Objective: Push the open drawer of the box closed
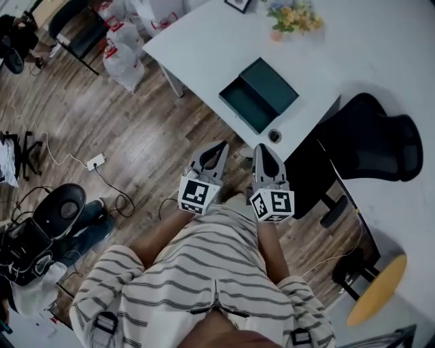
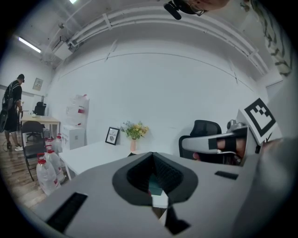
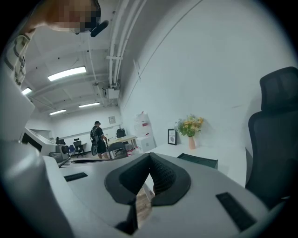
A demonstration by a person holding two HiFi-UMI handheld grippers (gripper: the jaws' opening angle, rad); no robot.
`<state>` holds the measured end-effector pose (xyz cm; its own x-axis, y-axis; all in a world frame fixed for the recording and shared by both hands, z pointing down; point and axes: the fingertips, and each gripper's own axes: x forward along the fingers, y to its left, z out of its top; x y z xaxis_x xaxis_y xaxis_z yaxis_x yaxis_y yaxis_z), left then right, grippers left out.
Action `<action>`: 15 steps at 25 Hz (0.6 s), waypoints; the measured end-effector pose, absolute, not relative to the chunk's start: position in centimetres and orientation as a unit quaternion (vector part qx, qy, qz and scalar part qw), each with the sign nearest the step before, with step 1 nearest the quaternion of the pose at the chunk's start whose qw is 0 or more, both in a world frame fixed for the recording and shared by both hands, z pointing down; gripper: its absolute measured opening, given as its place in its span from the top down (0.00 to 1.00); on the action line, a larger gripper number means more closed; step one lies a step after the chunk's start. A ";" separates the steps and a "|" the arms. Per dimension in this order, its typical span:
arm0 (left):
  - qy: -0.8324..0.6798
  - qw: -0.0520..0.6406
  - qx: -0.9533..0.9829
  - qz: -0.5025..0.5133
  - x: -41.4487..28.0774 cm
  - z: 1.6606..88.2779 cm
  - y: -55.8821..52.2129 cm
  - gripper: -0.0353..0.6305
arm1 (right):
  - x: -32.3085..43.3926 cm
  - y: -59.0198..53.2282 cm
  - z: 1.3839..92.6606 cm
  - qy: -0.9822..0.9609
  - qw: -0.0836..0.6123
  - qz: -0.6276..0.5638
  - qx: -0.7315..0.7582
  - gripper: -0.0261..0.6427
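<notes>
Drawer [image 1: 245, 105] open, well ahead of left gripper [image 1: 219, 147] and right gripper [image 1: 263, 149]; both pressed together, empty

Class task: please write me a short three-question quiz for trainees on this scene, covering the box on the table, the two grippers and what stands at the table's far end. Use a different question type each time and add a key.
1. True or false: the drawer of the dark green box is already pushed closed.
2. Multiple choice: what do the left gripper and the right gripper hold?
A) the box
B) nothing, both are shut and empty
C) a bottle
3. Fill in the blank: at the far end of the table, near the picture frame, stands a vase of ____.

Key
1. False: the drawer stands open.
2. B
3. flowers
</notes>
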<state>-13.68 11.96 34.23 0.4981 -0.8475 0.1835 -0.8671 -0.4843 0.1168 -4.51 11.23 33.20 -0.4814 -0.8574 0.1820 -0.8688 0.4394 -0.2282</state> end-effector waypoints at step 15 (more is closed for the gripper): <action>-0.502 0.124 0.852 0.086 -9.4 37.6 6.7 0.94 | 0.5 5.5 36.7 -0.839 0.030 0.185 0.510 0.94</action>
<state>-9.40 6.70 37.60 0.4815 -0.8332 0.2717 -0.8762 -0.4654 0.1254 0.49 5.46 36.66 -0.4774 -0.8457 0.2386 -0.8676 0.4106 -0.2806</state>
